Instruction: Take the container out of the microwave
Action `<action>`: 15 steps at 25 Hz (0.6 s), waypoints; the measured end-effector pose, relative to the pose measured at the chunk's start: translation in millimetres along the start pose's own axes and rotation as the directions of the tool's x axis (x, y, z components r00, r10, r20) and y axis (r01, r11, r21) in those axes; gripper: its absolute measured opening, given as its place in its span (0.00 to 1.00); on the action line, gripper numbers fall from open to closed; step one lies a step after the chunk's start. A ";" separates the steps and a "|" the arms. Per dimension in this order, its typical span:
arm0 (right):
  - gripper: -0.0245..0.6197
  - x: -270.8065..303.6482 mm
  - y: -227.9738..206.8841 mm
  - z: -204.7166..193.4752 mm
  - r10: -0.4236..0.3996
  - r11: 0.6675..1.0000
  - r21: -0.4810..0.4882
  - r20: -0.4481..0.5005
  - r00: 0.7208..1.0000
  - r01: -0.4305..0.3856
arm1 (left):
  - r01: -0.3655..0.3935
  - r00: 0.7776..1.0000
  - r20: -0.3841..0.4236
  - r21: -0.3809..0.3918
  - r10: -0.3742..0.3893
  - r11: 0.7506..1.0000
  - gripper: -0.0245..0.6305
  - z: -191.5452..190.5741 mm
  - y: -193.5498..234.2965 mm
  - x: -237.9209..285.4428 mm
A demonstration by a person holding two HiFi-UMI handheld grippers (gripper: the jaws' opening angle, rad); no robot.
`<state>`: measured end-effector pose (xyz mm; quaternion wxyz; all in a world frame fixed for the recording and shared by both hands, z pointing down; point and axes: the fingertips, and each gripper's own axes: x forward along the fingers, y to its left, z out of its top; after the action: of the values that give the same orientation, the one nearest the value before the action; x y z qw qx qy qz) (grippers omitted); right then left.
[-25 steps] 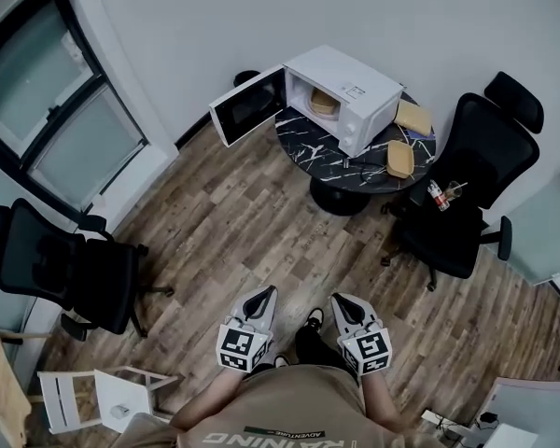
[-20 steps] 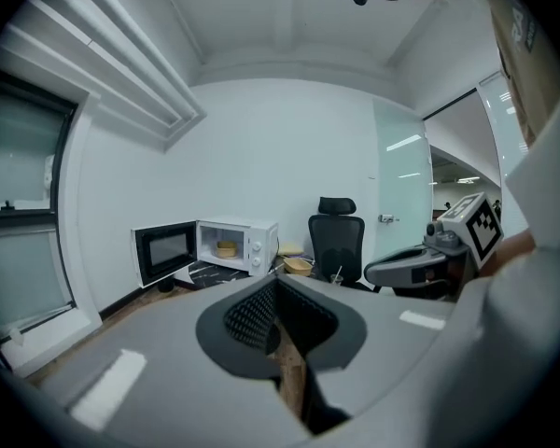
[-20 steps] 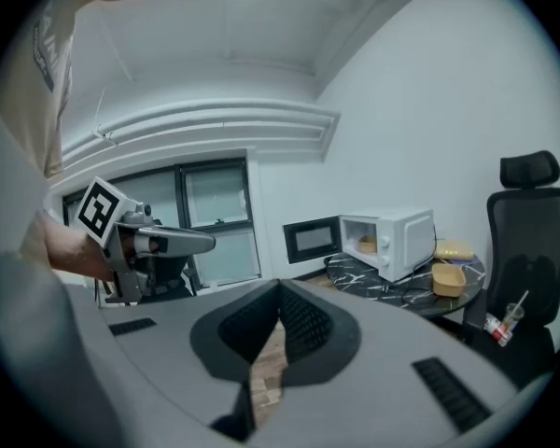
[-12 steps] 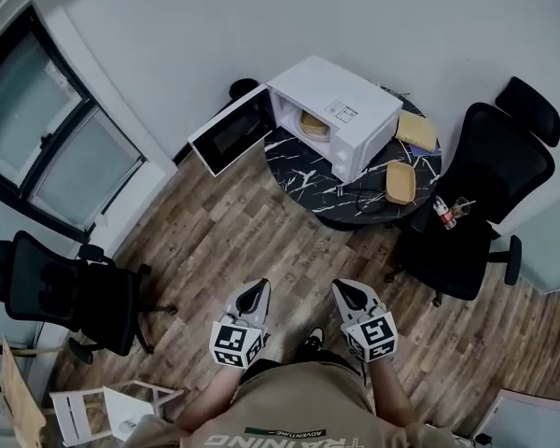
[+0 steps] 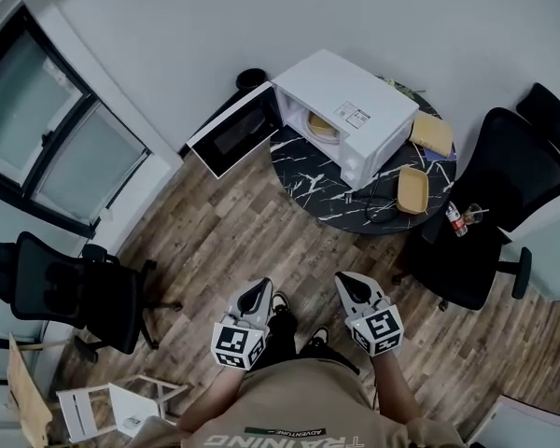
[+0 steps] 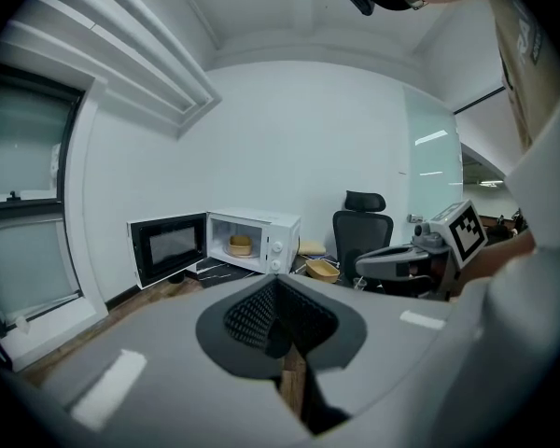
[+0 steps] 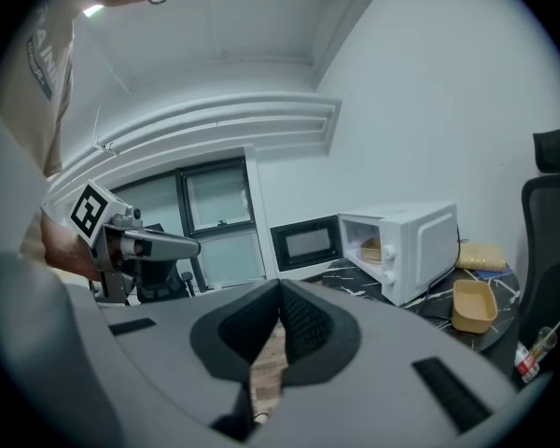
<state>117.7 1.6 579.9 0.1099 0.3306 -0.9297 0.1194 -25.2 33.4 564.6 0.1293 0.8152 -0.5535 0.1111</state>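
Container (image 5: 323, 125): tan, sitting inside the microwave cavity, well apart from both grippers.
Microwave (image 5: 355, 105): white, on a round black marbled table (image 5: 303, 168), door (image 5: 231, 133) swung wide open.
Left gripper (image 5: 258, 293): held low over the wood floor, close to the person's torso; fingers closed tip to tip, nothing between.
Right gripper (image 5: 348, 285): beside the left, same height; fingers pressed together, empty.
Beside the microwave: two more tan containers (image 5: 412, 189) on the table.
Behind the table: black office chair (image 5: 504, 185).
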 end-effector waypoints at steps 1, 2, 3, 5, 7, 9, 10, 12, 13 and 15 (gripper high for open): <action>0.05 5.6 -1.6 1.1 -0.002 1.000 -0.002 -0.002 1.000 0.002 | 0.002 1.000 -0.002 -0.002 -0.002 1.000 0.05 -1.0 5.1 4.0; 0.05 11.2 -3.1 2.5 -0.005 1.000 -0.003 -0.004 1.000 0.005 | 0.006 1.000 -0.002 -0.004 -0.006 1.000 0.05 -0.8 10.9 8.9; 0.05 16.8 -5.1 4.4 -0.011 1.000 -0.003 -0.005 1.000 0.011 | 0.013 1.000 0.001 -0.007 -0.013 1.000 0.05 0.9 17.0 14.8; 0.05 28.9 -11.6 11.1 -0.029 1.000 -0.004 -0.005 1.000 0.029 | 0.032 0.999 0.019 -0.006 -0.032 0.999 0.05 9.9 30.5 30.3; 0.05 43.4 -18.6 22.4 -0.051 0.999 -0.003 -0.001 0.999 0.051 | 0.050 0.998 0.048 -0.003 -0.050 0.999 0.05 25.4 47.2 48.2; 0.05 61.2 -23.8 35.5 -0.069 0.998 -0.006 0.003 0.998 0.069 | 0.068 0.994 0.082 0.006 -0.069 0.998 0.05 45.0 66.2 65.1; 0.05 71.6 -26.5 41.6 -0.078 0.997 -0.008 0.004 0.997 0.078 | 0.080 0.992 0.095 0.014 -0.081 0.997 0.05 54.3 75.8 73.0; 0.05 93.8 -32.3 51.2 -0.098 0.995 -0.001 0.002 0.995 0.098 | 0.107 0.988 0.109 0.030 -0.109 0.994 0.05 68.4 94.4 86.3; 0.05 105.2 -34.8 55.6 -0.109 0.994 0.007 0.001 0.994 0.109 | 0.117 0.987 0.110 0.039 -0.121 0.992 0.05 72.8 103.9 92.0; 0.05 127.8 -37.8 65.3 -0.128 0.992 0.018 0.004 0.992 0.128 | 0.132 0.985 0.105 0.056 -0.138 0.990 0.05 77.1 123.1 103.5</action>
<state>36.9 -121.3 559.9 0.1118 0.3908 -0.9058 0.1196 -99.4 -126.4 536.4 0.0862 0.8586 -0.5003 0.0710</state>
